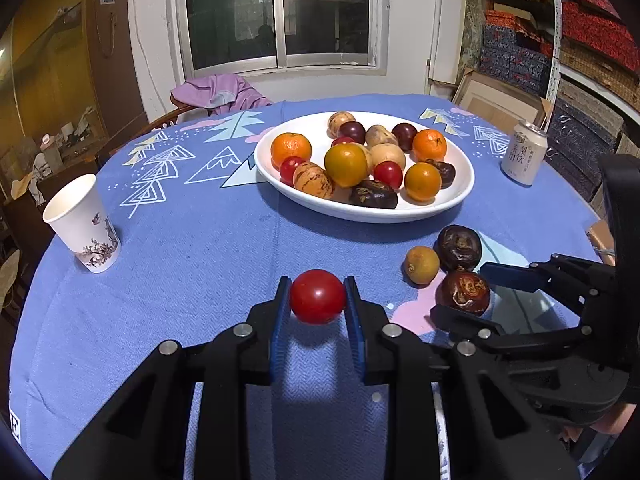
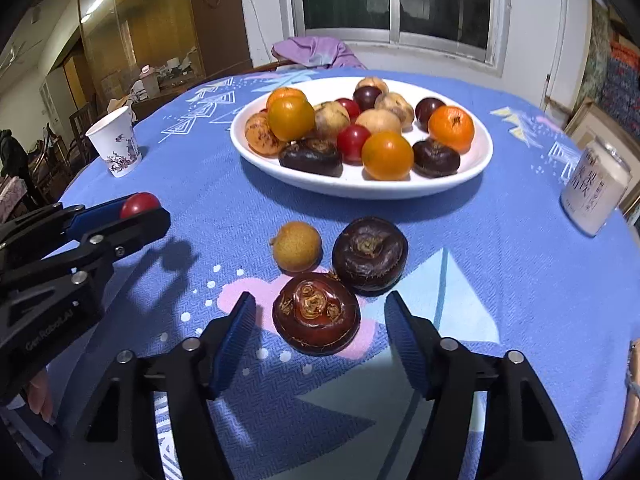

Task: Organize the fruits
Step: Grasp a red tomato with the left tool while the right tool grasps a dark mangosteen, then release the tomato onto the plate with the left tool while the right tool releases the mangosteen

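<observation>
White paper cup with a floral print [image 1: 83,224] upright on the blue patterned tablecloth [image 1: 192,240], pale drink can [image 1: 524,153] standing near the far edge, lilac garment [image 1: 220,94] draped over a wooden chair [image 1: 176,116], dark window [image 1: 280,12] behind

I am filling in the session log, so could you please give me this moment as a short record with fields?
left tongs: shut on the red tomato, just above the tablecloth
right tongs: open, straddling the near water chestnut without touching it
loose fruit on the tablecloth: near water chestnut, far water chestnut, small yellow-brown fruit
white plate: piled with mixed fruit
other items: paper cup, drink can
</observation>
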Action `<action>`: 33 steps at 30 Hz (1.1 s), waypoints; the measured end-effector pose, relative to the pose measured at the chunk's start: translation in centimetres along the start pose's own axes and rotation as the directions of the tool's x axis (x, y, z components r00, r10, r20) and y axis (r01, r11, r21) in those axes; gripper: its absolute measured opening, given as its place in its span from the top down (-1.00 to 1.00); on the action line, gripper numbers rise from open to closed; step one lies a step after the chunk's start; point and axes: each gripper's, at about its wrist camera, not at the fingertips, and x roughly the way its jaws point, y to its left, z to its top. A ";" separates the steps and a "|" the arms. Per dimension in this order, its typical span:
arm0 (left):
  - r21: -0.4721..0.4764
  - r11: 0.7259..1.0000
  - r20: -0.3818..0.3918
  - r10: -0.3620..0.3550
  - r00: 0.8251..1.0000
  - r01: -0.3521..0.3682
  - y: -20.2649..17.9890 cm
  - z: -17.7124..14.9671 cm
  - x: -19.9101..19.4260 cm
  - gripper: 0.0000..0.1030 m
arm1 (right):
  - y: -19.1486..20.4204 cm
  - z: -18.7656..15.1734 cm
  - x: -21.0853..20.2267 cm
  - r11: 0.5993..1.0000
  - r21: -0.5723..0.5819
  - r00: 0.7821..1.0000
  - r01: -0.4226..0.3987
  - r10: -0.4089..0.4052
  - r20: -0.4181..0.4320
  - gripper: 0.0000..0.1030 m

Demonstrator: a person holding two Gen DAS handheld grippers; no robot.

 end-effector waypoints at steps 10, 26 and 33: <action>0.012 1.000 -0.005 0.022 1.000 -0.022 -0.2 -0.2 0.4 0.50 | 0.3 0.2 0.1 1.000 -0.006 1.000 -0.024 0.024 0.005 0.15; -0.009 1.000 0.028 0.017 0.999 -0.017 0.4 0.0 -1.3 0.50 | 0.4 -1.4 -3.9 0.995 -0.017 0.993 -0.098 0.099 0.058 0.15; -0.006 1.000 0.094 0.015 0.995 -0.014 0.3 6.0 -2.9 0.50 | -2.5 3.4 -10.1 0.998 0.027 0.965 -0.060 0.051 0.256 0.16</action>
